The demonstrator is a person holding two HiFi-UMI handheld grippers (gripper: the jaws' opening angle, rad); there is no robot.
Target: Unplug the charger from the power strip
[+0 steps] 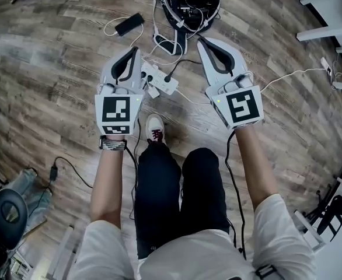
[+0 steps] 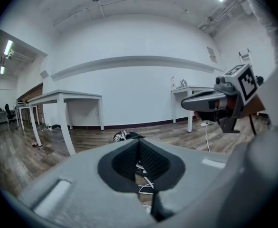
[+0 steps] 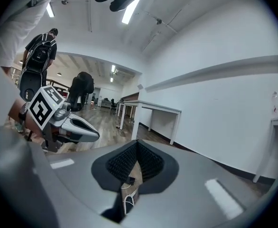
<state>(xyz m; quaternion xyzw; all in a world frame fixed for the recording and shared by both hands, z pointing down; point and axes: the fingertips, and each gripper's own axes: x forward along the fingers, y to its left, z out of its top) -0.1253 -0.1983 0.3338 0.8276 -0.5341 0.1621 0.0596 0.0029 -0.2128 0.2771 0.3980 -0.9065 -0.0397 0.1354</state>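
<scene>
Holding my left gripper (image 1: 136,52) and right gripper (image 1: 202,42) closed and empty, I'd open one, drop to the power strip (image 1: 161,82), and pinch the charger plug (image 1: 168,78) squarely.

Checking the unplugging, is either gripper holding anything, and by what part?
Nothing is held. The left gripper and right gripper are both shut and empty, above the power strip on the floor.

A lab-like workroom: bare white tables (image 2: 77,95), wood floor (image 1: 54,63), strewn cables (image 1: 170,44).
</scene>
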